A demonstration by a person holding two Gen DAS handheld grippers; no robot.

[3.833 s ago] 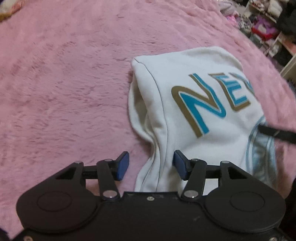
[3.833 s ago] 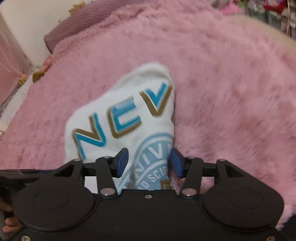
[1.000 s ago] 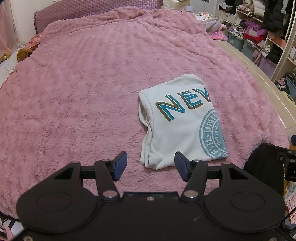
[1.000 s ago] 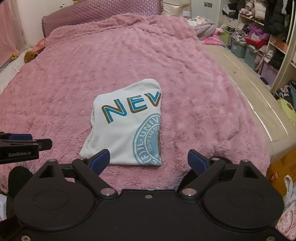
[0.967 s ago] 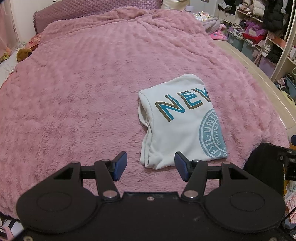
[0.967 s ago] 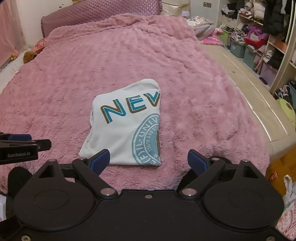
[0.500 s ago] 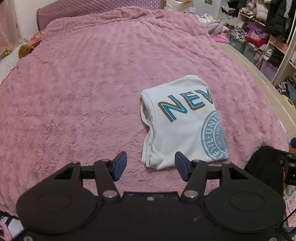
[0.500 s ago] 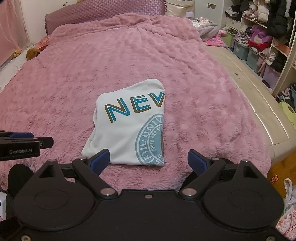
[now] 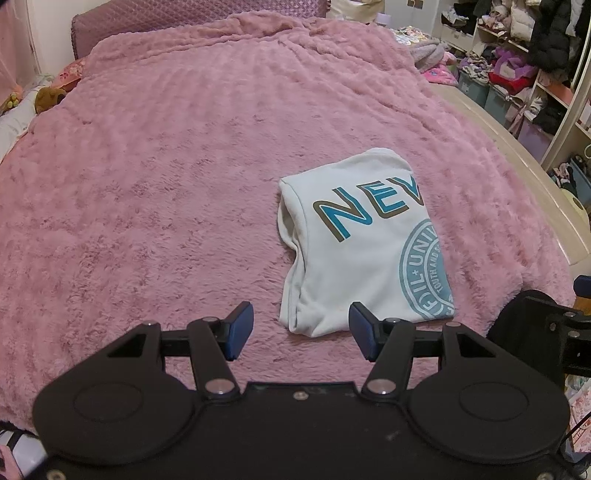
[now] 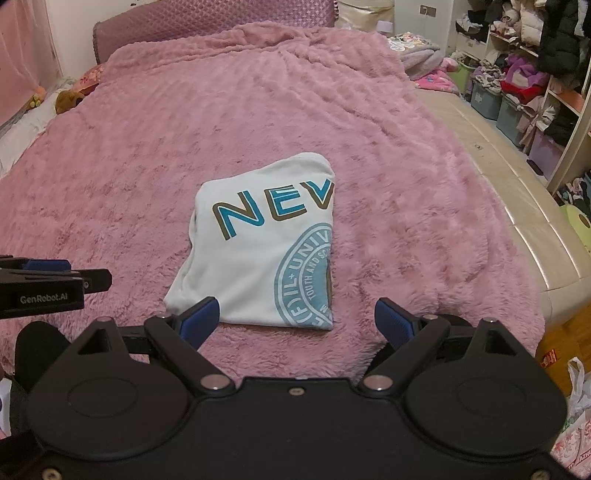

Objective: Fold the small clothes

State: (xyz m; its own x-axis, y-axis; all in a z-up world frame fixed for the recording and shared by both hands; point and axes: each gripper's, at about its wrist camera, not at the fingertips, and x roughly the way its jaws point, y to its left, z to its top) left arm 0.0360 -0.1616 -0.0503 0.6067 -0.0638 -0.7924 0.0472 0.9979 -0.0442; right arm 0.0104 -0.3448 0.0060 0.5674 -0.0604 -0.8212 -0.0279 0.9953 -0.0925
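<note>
A white shirt (image 9: 362,243) with blue and brown "NEV" lettering and a round teal seal lies folded into a compact rectangle on the pink fluffy blanket (image 9: 166,177). In the right wrist view the same folded shirt (image 10: 266,251) sits just beyond the fingers. My left gripper (image 9: 301,330) is open, held back from the shirt's near left corner with nothing between its blue pads. Wide open too, my right gripper (image 10: 297,323) hovers before the shirt's near edge, holding nothing. The left gripper's side (image 10: 48,284) shows at the far left of the right wrist view.
The blanket covers a bed with a quilted pink headboard (image 10: 207,22). A bare beige mattress edge (image 10: 517,192) runs along the right. Shelves and bins of clothes (image 10: 524,74) fill the right side of the room. A brown soft toy (image 10: 68,99) lies at far left.
Both grippers pulled back and up from the folded shirt since the oldest frames, and the right one opened wider. Over the last second the view shifted only slightly.
</note>
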